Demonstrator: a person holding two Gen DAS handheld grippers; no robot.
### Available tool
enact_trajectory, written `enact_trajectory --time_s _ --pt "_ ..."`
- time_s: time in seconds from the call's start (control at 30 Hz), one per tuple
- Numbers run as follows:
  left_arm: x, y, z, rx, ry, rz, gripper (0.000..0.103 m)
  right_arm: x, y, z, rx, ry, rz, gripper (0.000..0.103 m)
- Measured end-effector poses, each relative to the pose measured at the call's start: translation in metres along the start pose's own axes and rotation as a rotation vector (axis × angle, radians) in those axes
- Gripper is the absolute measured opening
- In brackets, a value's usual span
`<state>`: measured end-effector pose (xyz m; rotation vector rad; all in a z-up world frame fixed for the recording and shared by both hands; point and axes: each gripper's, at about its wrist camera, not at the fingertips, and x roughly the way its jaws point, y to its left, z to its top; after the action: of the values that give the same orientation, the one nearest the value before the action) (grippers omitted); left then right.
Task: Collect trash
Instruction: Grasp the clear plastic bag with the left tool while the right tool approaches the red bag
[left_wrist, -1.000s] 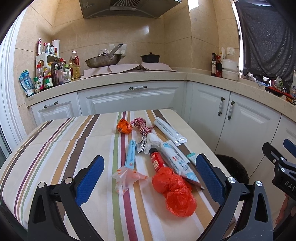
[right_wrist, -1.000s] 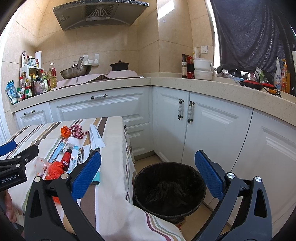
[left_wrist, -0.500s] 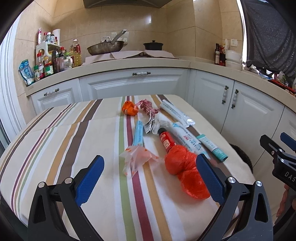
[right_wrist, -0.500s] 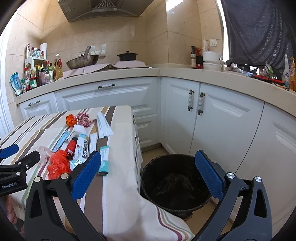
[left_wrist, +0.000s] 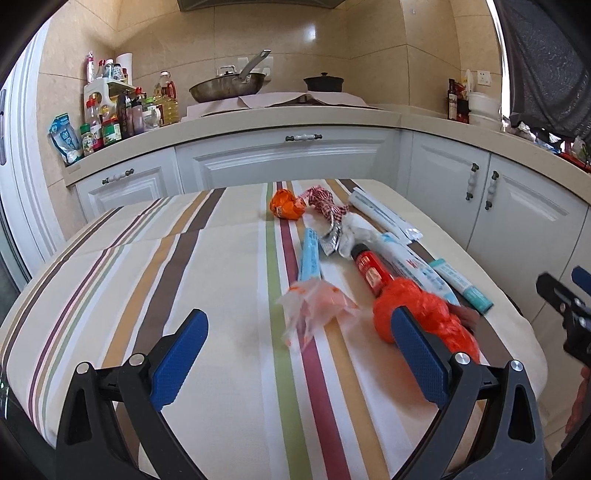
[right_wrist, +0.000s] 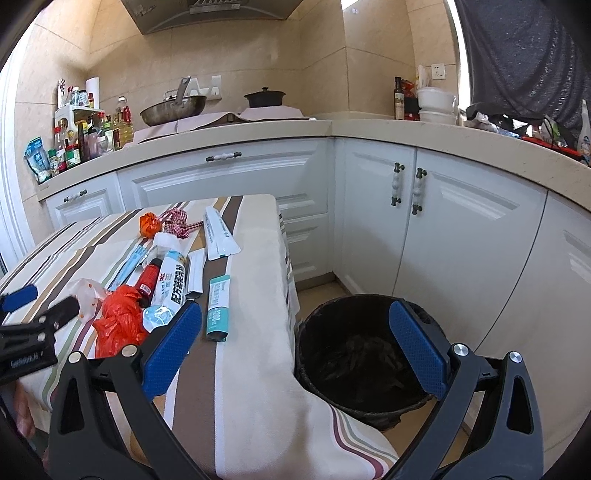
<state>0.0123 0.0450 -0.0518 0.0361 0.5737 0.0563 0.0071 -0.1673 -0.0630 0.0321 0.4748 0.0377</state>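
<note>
Both handheld grippers hovered with fingers spread wide and nothing between them over a kitchen table draped in a striped tablecloth (left_wrist: 207, 280), where the trash lay scattered. The left gripper (left_wrist: 299, 354) hung above the near part of the tablecloth, its blue pads either side of a clear crumpled plastic bag (left_wrist: 314, 306). Just right of that bag sat a crumpled red plastic bag (left_wrist: 424, 314), touching the base of a red tube (left_wrist: 369, 269). Beyond the clear bag lay a slim light-blue packet (left_wrist: 309, 254), and farther back an orange wrapper ball (left_wrist: 286, 205) rested beside a red-and-white checked wrapper (left_wrist: 325, 201). White tubes and a teal-ended box (right_wrist: 218, 299) lined the tablecloth's right side. The right gripper (right_wrist: 295, 350) was held off that right edge, above the gap between the tablecloth and a black trash bin (right_wrist: 354, 310) standing on the floor just beside the table, in front of white cabinets (right_wrist: 461, 229).
</note>
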Motion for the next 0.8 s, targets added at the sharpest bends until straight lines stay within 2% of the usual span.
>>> enact_trajectory --time_s 0.33,0.37,0.4,0.43,0.47,0.6,0.73,0.8 --pt "0.028 0.008 0.012 0.012 0.04 0.011 0.094 0.014 0.003 0.002 0.002 0.029 0.022 0.099" --pt "0.029 0.008 0.012 0.011 0.044 0.003 0.091 0.016 0.004 0.002 0.003 0.032 0.025 0.099" --pt "0.031 0.008 0.013 0.018 0.055 -0.006 0.075 0.018 0.005 0.002 0.003 0.036 0.028 0.099" --pt "0.034 0.006 0.013 0.025 0.069 -0.011 0.065 0.019 0.005 0.002 0.001 0.038 0.03 0.099" --pt "0.039 0.006 0.013 0.029 0.096 -0.019 0.064 0.019 0.005 0.001 0.0 0.038 0.033 0.099" --pt "0.045 0.007 0.013 0.008 0.124 -0.051 0.061 0.021 0.009 0.003 -0.009 0.041 0.04 0.099" --pt "0.045 0.005 0.011 0.012 0.134 -0.092 0.034 0.022 0.012 0.002 -0.016 0.046 0.047 0.099" --pt "0.044 0.004 0.008 0.013 0.133 -0.102 0.032 0.021 0.014 0.002 -0.02 0.049 0.052 0.099"
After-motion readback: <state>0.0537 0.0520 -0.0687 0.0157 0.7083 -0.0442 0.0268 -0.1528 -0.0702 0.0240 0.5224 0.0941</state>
